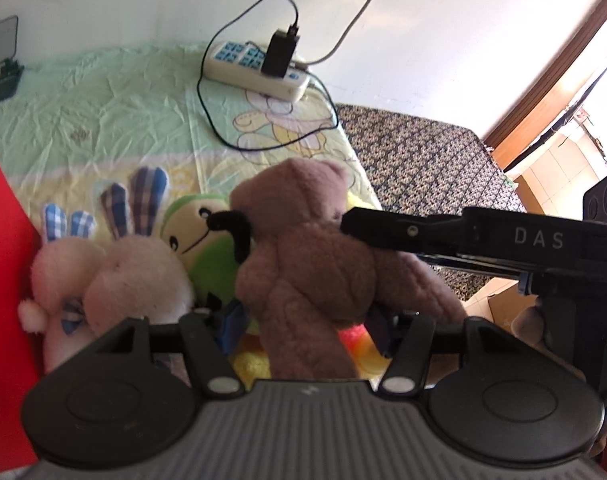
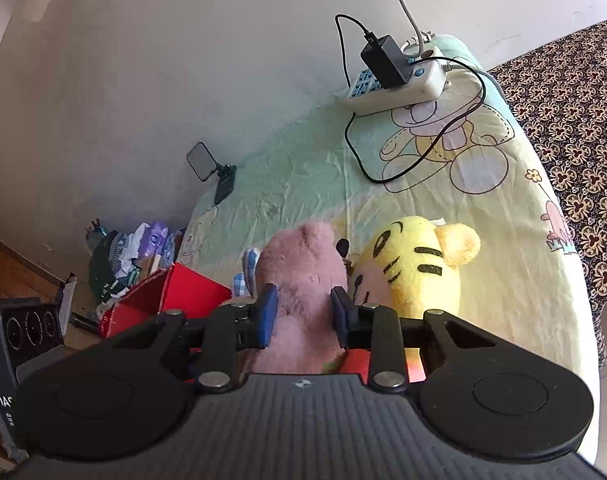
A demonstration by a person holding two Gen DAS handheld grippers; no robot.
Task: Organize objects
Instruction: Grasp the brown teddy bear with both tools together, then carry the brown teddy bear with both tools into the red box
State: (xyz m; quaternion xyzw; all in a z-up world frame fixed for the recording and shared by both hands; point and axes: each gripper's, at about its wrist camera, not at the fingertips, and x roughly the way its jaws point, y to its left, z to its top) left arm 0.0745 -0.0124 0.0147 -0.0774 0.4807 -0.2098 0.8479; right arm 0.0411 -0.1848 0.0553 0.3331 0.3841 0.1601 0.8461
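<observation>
Both grippers, left gripper (image 1: 303, 316) and right gripper (image 2: 303, 316), clamped on one soft brown plush bear (image 1: 303, 264): opposing pulls risking torn seams, or toppling the near yellow plush tiger (image 2: 419, 268).

Bed (image 2: 303, 184), power strip (image 2: 399, 84), plush toys (image 1: 143, 276), small mirror (image 2: 203, 162)

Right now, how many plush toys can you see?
5: white bunny and beige bunny at left, green toy behind them, brown bear centre, yellow tiger at right. Others may be hidden.
</observation>
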